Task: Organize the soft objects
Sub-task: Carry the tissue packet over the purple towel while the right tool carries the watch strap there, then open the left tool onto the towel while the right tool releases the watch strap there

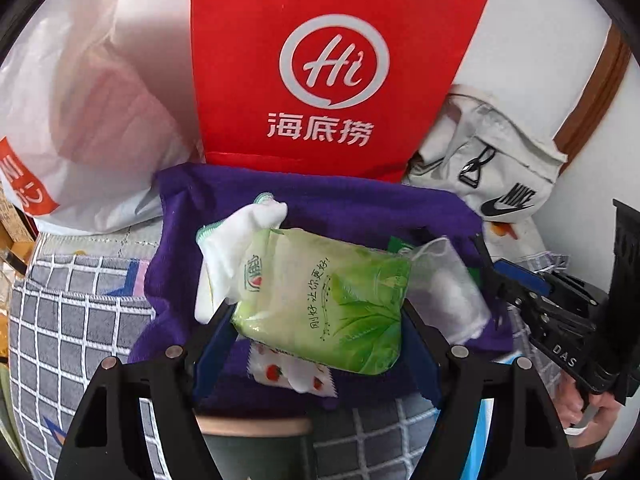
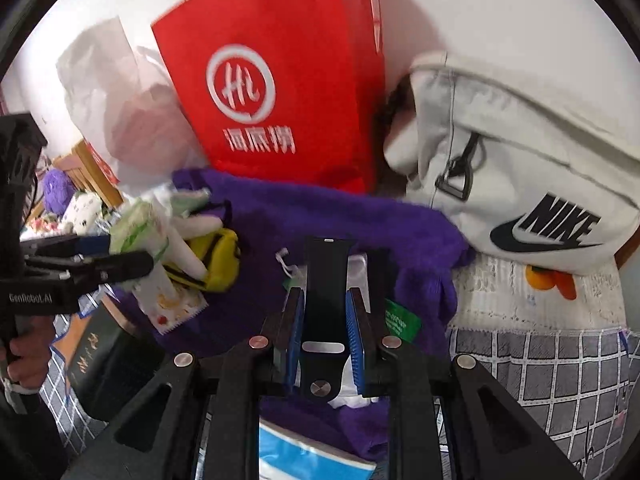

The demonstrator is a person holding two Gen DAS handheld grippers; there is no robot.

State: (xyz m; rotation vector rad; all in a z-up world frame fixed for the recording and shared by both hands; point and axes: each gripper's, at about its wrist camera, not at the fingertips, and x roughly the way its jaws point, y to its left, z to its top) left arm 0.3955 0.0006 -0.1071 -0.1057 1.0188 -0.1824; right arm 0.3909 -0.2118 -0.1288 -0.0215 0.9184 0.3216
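Note:
My left gripper (image 1: 320, 316) is shut on a green tissue pack (image 1: 332, 288), its blue pads pressed on both sides, above a purple towel (image 1: 328, 204). Behind the pack lie a white glove with green trim (image 1: 236, 248) and a clear pouch of white cotton (image 1: 444, 284); a strawberry-print cloth (image 1: 288, 372) lies under it. My right gripper (image 2: 325, 294) is shut on a black strap (image 2: 325, 272) over the purple towel (image 2: 360, 220). The right wrist view shows the left gripper (image 2: 120, 252) with the tissue pack (image 2: 136, 224), beside a yellow striped pouch (image 2: 220, 260).
A red paper bag (image 1: 332, 60) stands behind the towel against the wall. A white Nike bag (image 2: 520, 168) sits to its right and a white plastic bag (image 1: 80, 100) to its left. Everything rests on a grey checked sheet (image 2: 540, 368). A hand (image 2: 24, 360) holds the left gripper's handle.

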